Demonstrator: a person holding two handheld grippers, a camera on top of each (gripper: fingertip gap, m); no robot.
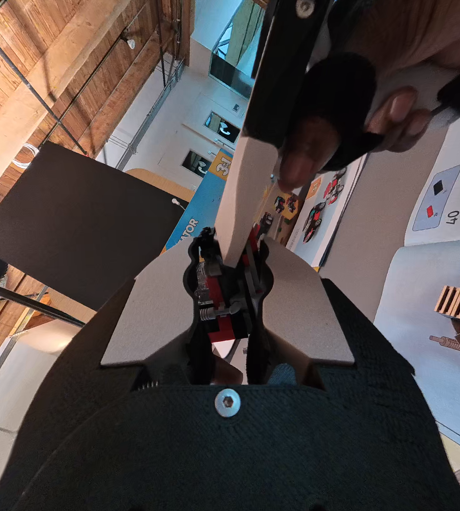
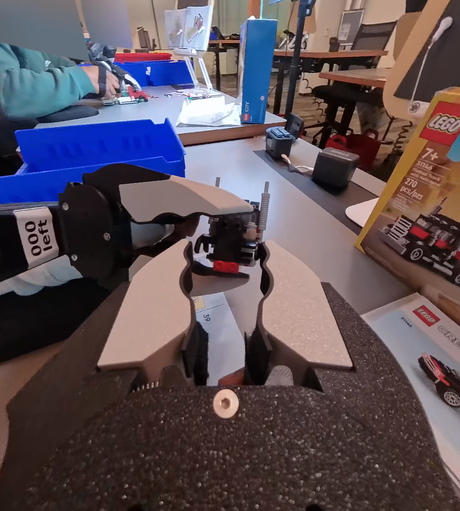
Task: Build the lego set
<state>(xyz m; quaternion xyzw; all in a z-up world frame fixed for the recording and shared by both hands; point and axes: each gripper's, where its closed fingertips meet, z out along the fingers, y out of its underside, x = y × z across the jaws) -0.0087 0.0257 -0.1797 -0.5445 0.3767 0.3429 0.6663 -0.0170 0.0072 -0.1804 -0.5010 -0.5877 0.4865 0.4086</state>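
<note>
In the left wrist view, the left gripper (image 1: 227,276) has its jaws clamped on the small black, red and grey brick truck cab (image 1: 224,304), held up off the desk, while one pale finger of the right gripper (image 1: 247,199) presses down into the cab's top. In the right wrist view, the right gripper (image 2: 224,265) shows its jaws apart, with the cab (image 2: 234,235) just beyond its tips and the left gripper (image 2: 190,204) gripping it from the side above the grey desk (image 2: 292,221), near the open instruction booklet (image 2: 406,359) and the yellow-and-blue set box (image 2: 430,177) at the desk's right edge. This looks like seating a piece on the cab; the next move likely calls for firm, square pressure against a steady left hold.
</note>
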